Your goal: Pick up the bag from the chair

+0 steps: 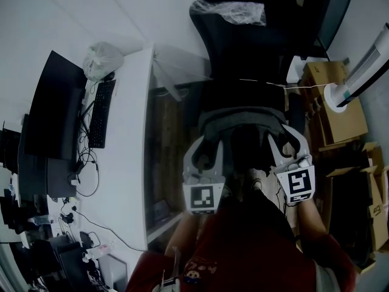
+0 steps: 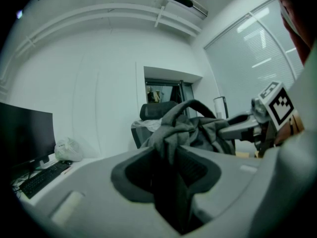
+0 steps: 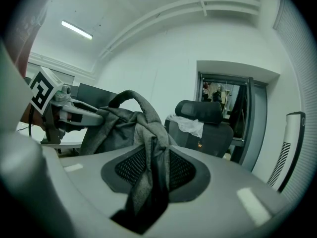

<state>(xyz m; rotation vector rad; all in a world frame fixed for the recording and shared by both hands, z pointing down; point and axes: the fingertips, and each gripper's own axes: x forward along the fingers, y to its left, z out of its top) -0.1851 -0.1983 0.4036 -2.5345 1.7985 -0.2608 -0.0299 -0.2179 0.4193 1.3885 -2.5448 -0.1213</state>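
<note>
A grey fabric bag (image 1: 242, 121) hangs between my two grippers, in front of the black office chair (image 1: 255, 47) and apart from it. My left gripper (image 1: 205, 146) is shut on the bag's left side; in the left gripper view the cloth (image 2: 184, 128) is pinched in the left gripper (image 2: 167, 168). My right gripper (image 1: 285, 143) is shut on the bag's right side, with grey fabric (image 3: 134, 125) running down through the right gripper (image 3: 151, 175). The bag's looped handle (image 3: 130, 97) stands up above it. Each gripper shows in the other's view: the right gripper (image 2: 250, 125), the left gripper (image 3: 74, 114).
The chair's headrest carries a clear plastic wrap (image 1: 234, 10). A white desk (image 1: 130, 139) at the left holds a monitor (image 1: 51, 111), a keyboard (image 1: 100, 113) and a white plastic bag (image 1: 103, 59). Cardboard boxes (image 1: 334, 105) and a tower fan (image 1: 364, 66) stand at the right.
</note>
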